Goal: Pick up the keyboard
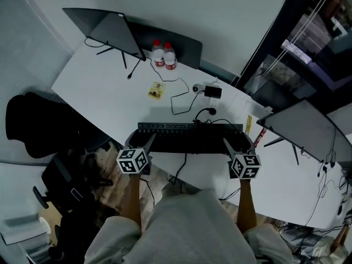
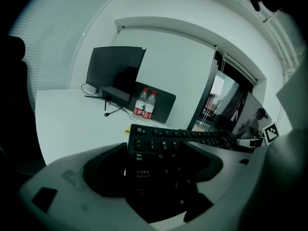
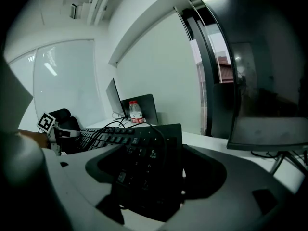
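**Keyboard gripped at both ends, ready for a level lift**

At the near edge of the white tabletop (image 1: pixel 110 87) lies the long black keyboard (image 1: pixel 190 137), and I have one end in each tool. The left tool (image 1: pixel 147 143) is closed on the Tab and Caps Lock end, the right tool (image 1: pixel 230 146) on the number-pad end. I cannot tell whether the keyboard is clear of the surface yet. I judge both ends should rise level, at one pace, without twist. The thin black cable (image 3: pixel 162 129) draped across the right end could snag.
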A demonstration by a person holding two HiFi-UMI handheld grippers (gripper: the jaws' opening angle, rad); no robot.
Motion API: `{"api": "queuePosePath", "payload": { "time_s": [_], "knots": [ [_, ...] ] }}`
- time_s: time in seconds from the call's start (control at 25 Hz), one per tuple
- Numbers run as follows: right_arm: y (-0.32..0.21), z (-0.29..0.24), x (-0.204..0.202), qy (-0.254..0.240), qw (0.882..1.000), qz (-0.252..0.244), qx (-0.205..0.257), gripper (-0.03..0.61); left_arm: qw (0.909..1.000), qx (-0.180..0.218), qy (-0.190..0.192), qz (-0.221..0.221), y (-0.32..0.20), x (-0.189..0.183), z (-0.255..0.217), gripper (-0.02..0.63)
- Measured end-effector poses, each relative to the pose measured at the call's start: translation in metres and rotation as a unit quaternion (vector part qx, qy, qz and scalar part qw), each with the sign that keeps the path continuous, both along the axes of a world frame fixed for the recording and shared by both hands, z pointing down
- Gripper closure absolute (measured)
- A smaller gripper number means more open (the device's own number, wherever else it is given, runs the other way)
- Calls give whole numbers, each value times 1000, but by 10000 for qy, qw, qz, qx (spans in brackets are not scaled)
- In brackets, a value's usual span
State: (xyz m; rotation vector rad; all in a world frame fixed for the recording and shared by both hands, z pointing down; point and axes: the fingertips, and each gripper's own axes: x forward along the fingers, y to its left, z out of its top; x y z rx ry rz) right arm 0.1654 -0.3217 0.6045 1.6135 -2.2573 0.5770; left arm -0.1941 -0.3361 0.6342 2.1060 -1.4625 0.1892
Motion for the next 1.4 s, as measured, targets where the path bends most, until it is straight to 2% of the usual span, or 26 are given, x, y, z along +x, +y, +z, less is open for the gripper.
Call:
{"api": "queuePosePath", "payload": {
  "time_s": [0.32, 0.64, 1.0, 1.4],
  "knots": [
    [-14, -49, -6, -1, 9980, -55, 627, 207, 9979, 645, -5, -62, -13, -6, -53, 281],
    [-23, -87, -15, -38, 9939, -95, 1095, 207, 9935, 1127, -17, -126, -23, -16, -95, 281],
    [-36, -120, -18, -25, 9888, -138, 1488, 207, 9884, 1509, -32, -147, -35, -20, -129, 281],
    [-44, -135, -20, -45, 9859, -118, 1670, 209, 9851, 1717, -38, -131, -44, -21, -149, 281]
  ]
}}
